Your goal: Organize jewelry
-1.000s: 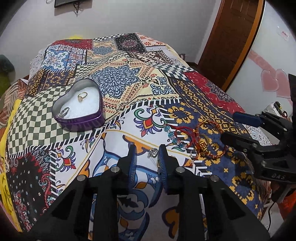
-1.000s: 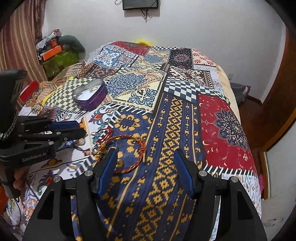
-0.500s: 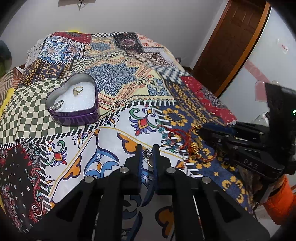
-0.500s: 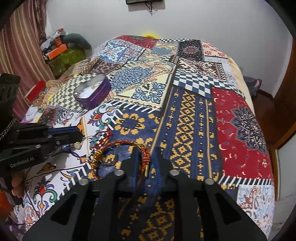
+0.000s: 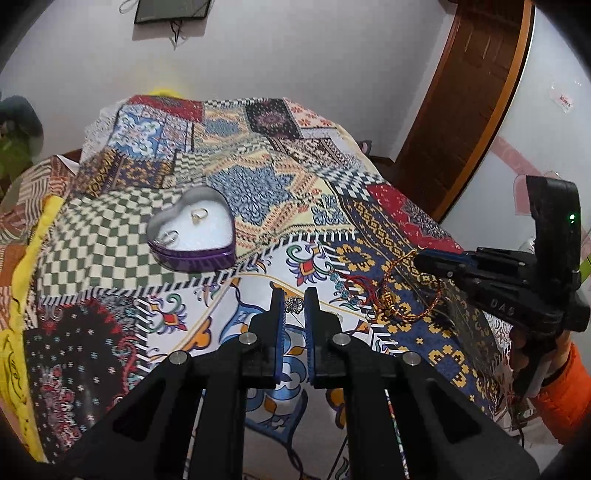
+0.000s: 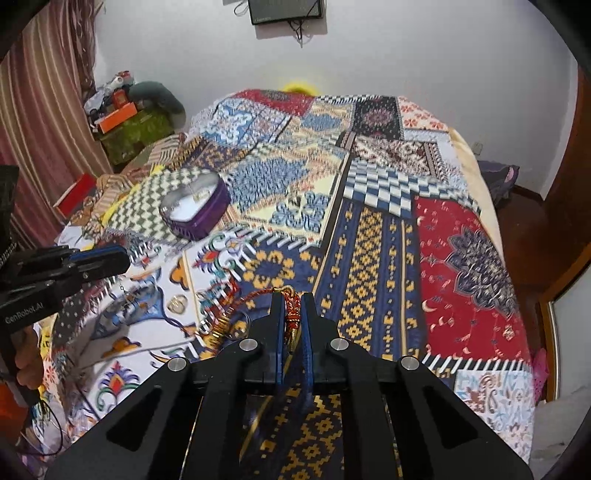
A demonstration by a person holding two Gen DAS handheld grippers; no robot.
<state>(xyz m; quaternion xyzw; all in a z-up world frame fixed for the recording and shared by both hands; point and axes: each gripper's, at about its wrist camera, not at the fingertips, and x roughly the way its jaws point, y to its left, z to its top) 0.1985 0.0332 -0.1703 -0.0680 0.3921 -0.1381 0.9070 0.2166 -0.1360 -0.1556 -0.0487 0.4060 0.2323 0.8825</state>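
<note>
Where both grippers stood open a second ago, the right gripper (image 6: 293, 321) now clamps the red cord bracelet (image 6: 291, 314), and the left gripper (image 5: 294, 306) pinches a small silver pendant (image 5: 294, 305) above the bed (image 5: 258, 173); both pieces look ready for the heart-shaped tin (image 5: 192, 254).

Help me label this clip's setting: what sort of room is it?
Most likely a home bedroom. The work surface looks like a bed under a patchwork bedspread, with a wooden door beside it, striped curtains on the far side, and a small wall-mounted screen above.
</note>
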